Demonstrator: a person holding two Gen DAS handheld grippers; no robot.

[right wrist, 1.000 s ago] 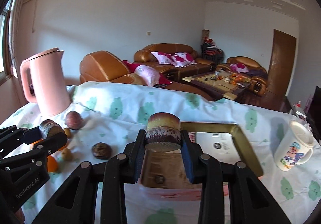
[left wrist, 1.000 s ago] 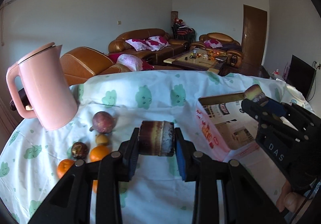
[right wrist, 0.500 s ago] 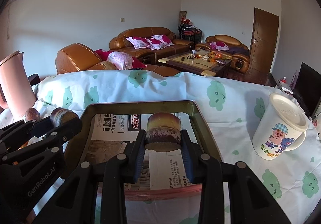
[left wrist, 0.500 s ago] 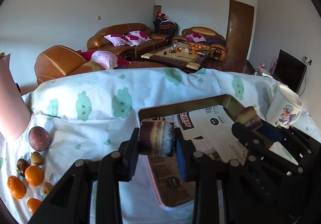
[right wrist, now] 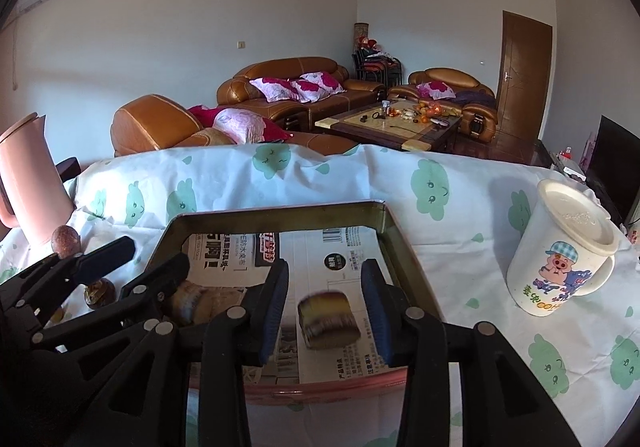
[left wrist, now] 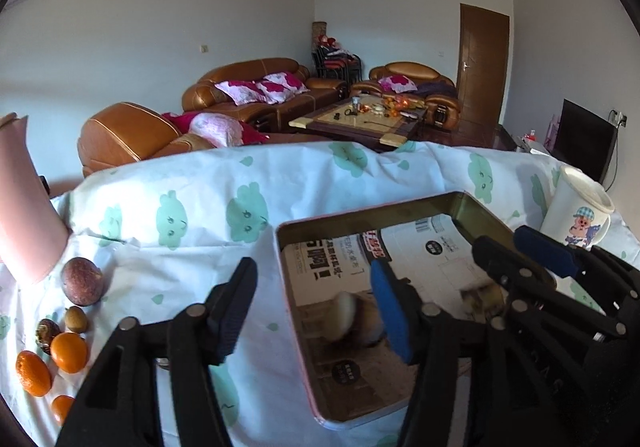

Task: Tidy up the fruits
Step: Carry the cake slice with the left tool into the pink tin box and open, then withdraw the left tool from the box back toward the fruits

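Cloud-print cloth covers the desk (right wrist: 440,187); both tongs, left (left wrist: 316,307) and right (right wrist: 325,305), gape wide above the newspaper-lined tray (right wrist: 394,243), two blurred fruit pieces (right wrist: 328,321) (left wrist: 354,315) loose inside.

Tray (right wrist: 394,247) lies between fruits (left wrist: 68,351) left, mug (right wrist: 560,255) right.

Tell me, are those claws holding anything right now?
No. Both the left gripper and right gripper are open; two blurred chunks are in the tray.

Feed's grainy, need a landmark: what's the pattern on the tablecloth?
The tablecloth is white with green smiling cloud shapes, clearest in the right wrist view.
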